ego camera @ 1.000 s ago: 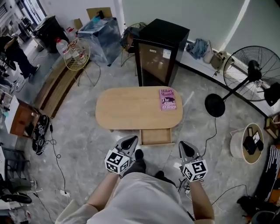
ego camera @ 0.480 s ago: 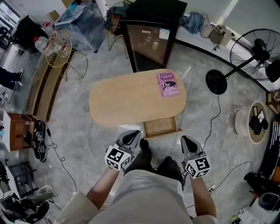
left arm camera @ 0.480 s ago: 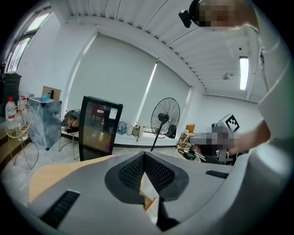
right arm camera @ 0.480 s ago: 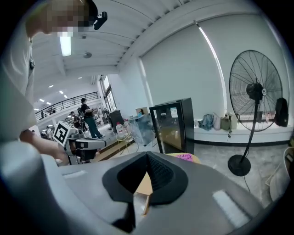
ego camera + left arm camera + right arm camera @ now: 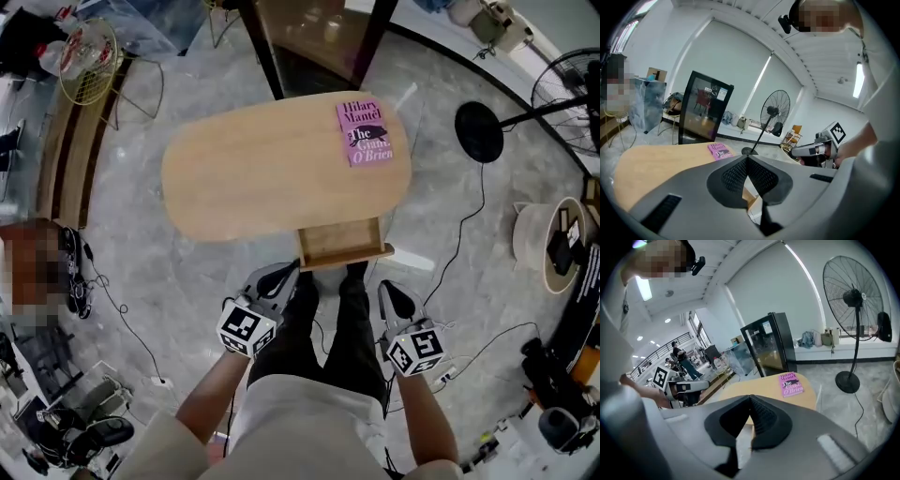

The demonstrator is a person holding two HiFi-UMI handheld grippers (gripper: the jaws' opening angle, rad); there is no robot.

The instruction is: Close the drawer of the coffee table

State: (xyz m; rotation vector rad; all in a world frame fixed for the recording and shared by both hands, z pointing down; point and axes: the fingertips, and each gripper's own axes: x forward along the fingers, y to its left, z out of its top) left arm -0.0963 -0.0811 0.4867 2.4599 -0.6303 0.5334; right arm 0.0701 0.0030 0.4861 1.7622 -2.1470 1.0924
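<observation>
The oval wooden coffee table (image 5: 272, 173) fills the middle of the head view, and its drawer (image 5: 342, 242) stands pulled out at the near edge. A pink book (image 5: 364, 133) lies on the table's right end. My left gripper (image 5: 277, 274) hangs just to the near left of the drawer front, shut and empty. My right gripper (image 5: 392, 291) is to the near right of the drawer, also shut on nothing. Neither touches the drawer. In the left gripper view the closed jaws (image 5: 747, 161) point over the tabletop (image 5: 656, 164); the right gripper (image 5: 751, 401) faces the book (image 5: 791, 384).
The person's legs and shoes (image 5: 328, 291) stand between the grippers, right before the drawer. A black glass-door cabinet (image 5: 309, 37) is behind the table. A floor fan's base (image 5: 480, 131) and cable (image 5: 459, 267) lie right, with a round basket (image 5: 553, 248). A wooden bench (image 5: 70, 159) runs along the left.
Both grippers have dropped lower and come closer to the table's near edge. The table and open drawer now look larger in the head view. The drawer has not moved.
</observation>
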